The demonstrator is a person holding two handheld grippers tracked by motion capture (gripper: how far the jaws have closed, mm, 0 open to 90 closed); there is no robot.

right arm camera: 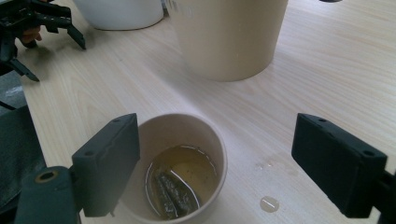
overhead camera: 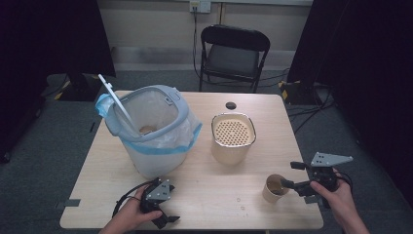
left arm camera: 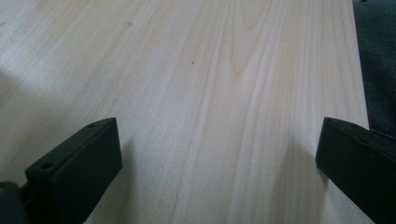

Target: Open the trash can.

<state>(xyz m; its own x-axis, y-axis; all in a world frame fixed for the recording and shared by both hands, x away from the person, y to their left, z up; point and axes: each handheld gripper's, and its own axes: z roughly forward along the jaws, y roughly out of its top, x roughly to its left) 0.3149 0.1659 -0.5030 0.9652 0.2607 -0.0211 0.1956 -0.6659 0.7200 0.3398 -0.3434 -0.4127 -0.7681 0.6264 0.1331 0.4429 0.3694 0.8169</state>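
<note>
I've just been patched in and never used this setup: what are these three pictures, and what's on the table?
No robot here: a person holds a black two-jaw gripper in each hand. The high view looks down on the light wooden table. The other two cameras ride on the grippers and look along their jaws.

On the table stand a white bin with a blue-edged plastic liner, a cream container with a perforated top and a small paper cup holding brownish liquid and a tea bag. A few drops lie beside the cup.

The left gripper rests open near the front edge, holding nothing. The right gripper is open, its jaws on either side of the cup, not gripping it.
</note>
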